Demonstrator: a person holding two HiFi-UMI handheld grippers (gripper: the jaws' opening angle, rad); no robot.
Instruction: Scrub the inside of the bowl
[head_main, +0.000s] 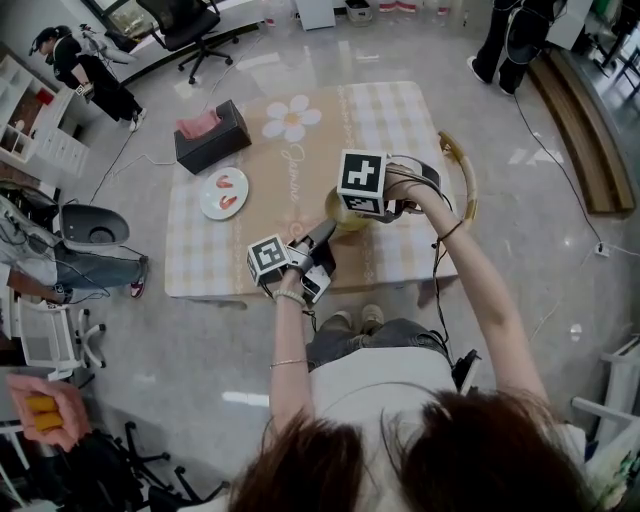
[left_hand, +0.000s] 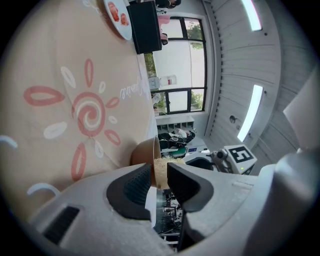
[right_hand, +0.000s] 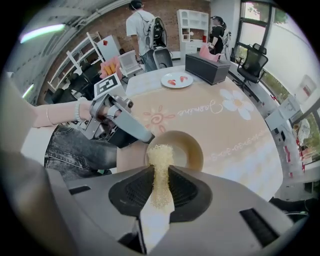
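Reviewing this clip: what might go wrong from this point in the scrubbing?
1. The left hand-held gripper pinches the bowl by its rim alone, so scrubbing pressure might twist it loose.
2. The right hand-held gripper holds the scrubber by one end. The soft free end may fold over rather than press on the inside.
3. That free end sits right beside the left jaws, so the two could bump.

black tissue box (head_main: 212, 140), white plate (head_main: 209, 196), checked tablecloth (head_main: 400, 130)
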